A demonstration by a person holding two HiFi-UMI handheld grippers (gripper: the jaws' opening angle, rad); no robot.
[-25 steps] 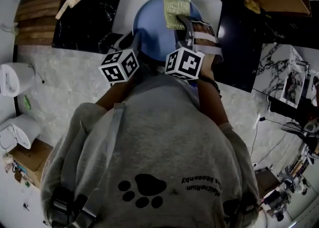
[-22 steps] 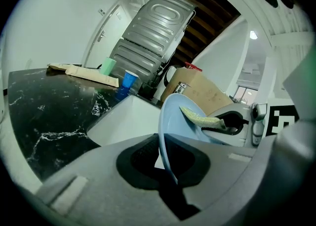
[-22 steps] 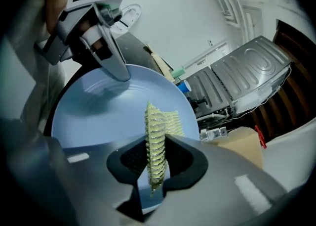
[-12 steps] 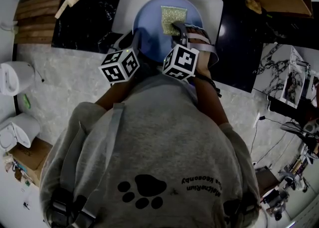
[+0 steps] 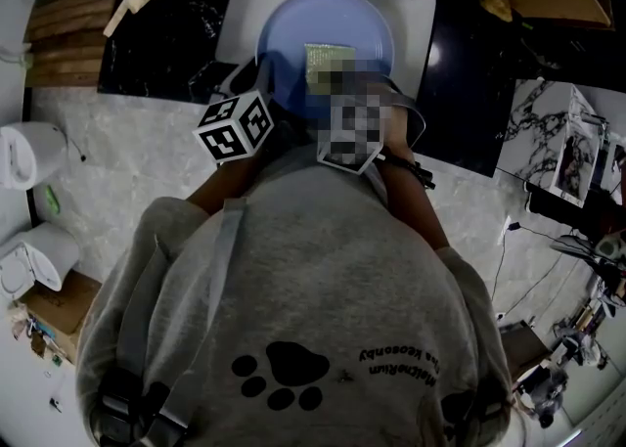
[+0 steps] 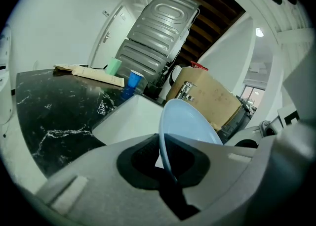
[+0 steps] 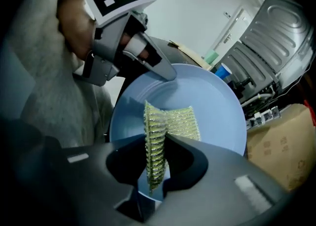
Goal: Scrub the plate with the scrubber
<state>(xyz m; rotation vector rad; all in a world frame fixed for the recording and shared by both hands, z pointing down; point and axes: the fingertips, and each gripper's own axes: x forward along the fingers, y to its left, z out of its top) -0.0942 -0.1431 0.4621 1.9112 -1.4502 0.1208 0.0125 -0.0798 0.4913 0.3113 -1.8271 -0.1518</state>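
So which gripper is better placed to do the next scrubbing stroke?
Right. The right gripper is shut on the scrubber, which lies against the face of the plate. The left gripper is clamped on the plate's rim, holding it tilted over the sink.

1. We count one blue plate (image 5: 293, 29) and one green scrubber (image 5: 328, 56).
2. We count two grippers: the left gripper (image 6: 167, 168) and the right gripper (image 7: 157, 170).
3. We see one white sink (image 5: 416, 13).
4. Far left, we count two cups: one blue cup (image 6: 135, 78), one green cup (image 6: 114, 66).
5. Far right, we see one cardboard box (image 6: 207, 96).
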